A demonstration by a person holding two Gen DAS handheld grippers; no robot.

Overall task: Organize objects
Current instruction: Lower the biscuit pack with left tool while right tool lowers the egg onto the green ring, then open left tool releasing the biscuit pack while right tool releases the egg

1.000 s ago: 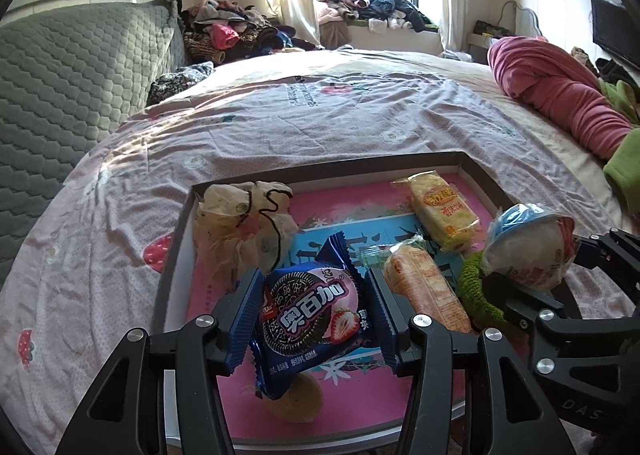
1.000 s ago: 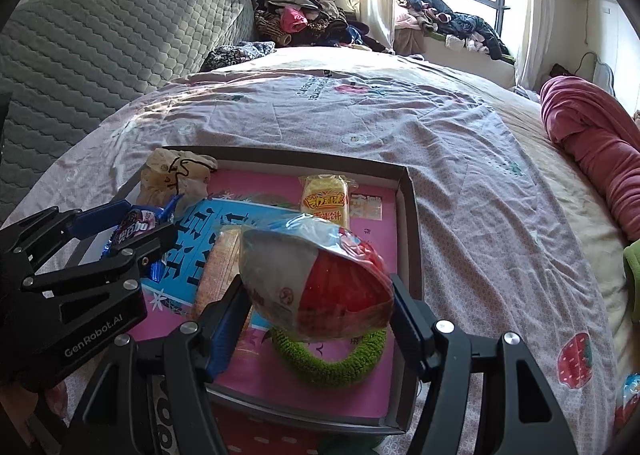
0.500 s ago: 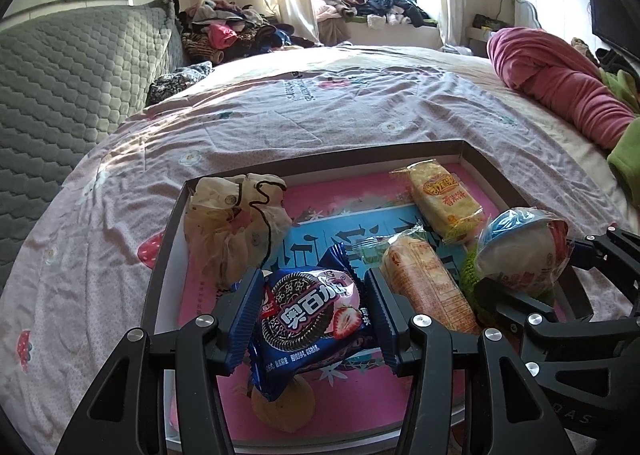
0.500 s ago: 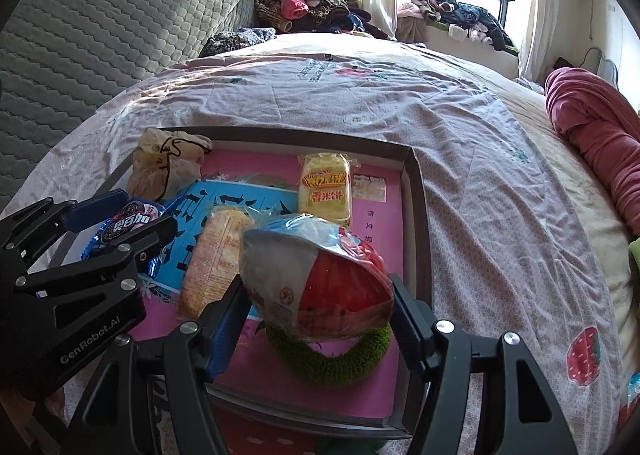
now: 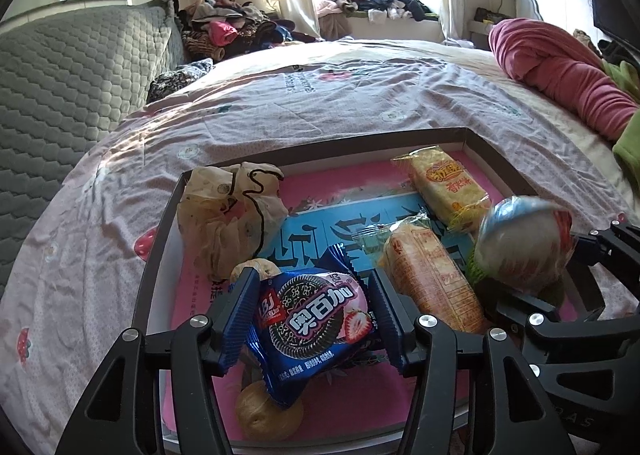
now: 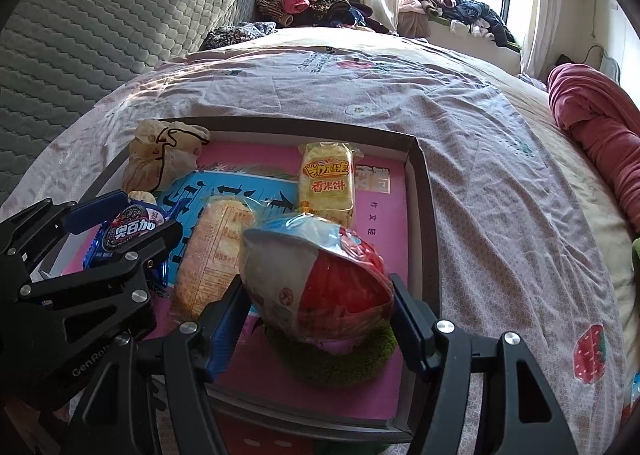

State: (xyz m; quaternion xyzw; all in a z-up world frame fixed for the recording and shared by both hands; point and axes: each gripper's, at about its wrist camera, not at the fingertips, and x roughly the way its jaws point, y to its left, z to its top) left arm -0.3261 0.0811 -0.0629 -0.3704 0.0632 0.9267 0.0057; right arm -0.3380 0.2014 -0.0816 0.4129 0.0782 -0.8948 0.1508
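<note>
Left wrist view: we find the left gripper (image 5: 314,319), its jaws having just eased wider, around a blue cookie packet (image 5: 312,325) above the tray's (image 5: 158,255) near end.

Right wrist view: the right gripper (image 6: 320,313) clamps a wrapped bowl (image 6: 316,281) over the tray's near right corner, above a green ring (image 6: 328,359).

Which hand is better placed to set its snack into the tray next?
Left. The left gripper has just been opening its jaws with the cookie packet between them over tray floor; the right gripper holds its snack over the green ring.
</note>
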